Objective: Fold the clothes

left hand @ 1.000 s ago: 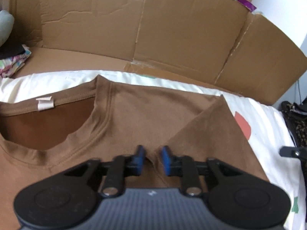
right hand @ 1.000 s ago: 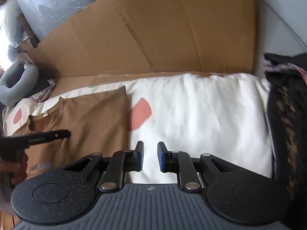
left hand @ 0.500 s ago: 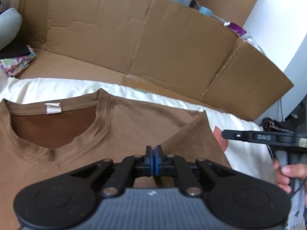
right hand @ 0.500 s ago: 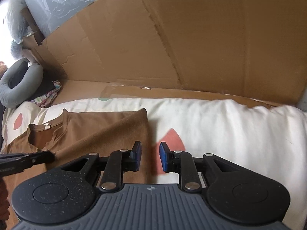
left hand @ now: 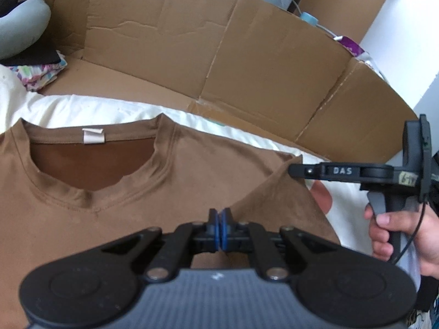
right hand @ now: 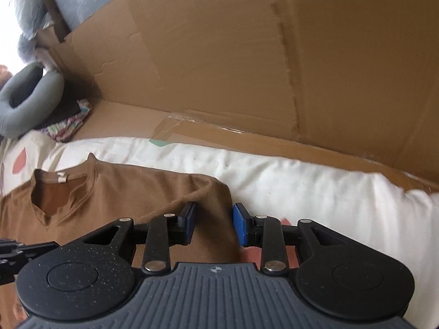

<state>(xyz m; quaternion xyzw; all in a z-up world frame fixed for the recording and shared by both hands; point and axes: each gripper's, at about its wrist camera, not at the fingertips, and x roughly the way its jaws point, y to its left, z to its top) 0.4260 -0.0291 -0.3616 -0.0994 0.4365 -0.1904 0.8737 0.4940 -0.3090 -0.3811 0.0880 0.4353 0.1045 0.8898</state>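
Brown t-shirt [right hand: 115, 192] beneath right tool [right hand: 214, 223]

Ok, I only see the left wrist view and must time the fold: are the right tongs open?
Observer: Yes. The right tongs are open, jaws just widened; the T-shirt's folded side edge shows between them, not pinched.
Operator: What lies beyond that edge?
Observer: Only white cover, up to the cardboard wall.
Operator: That grey thing far left?
Observer: A ring-shaped pillow.
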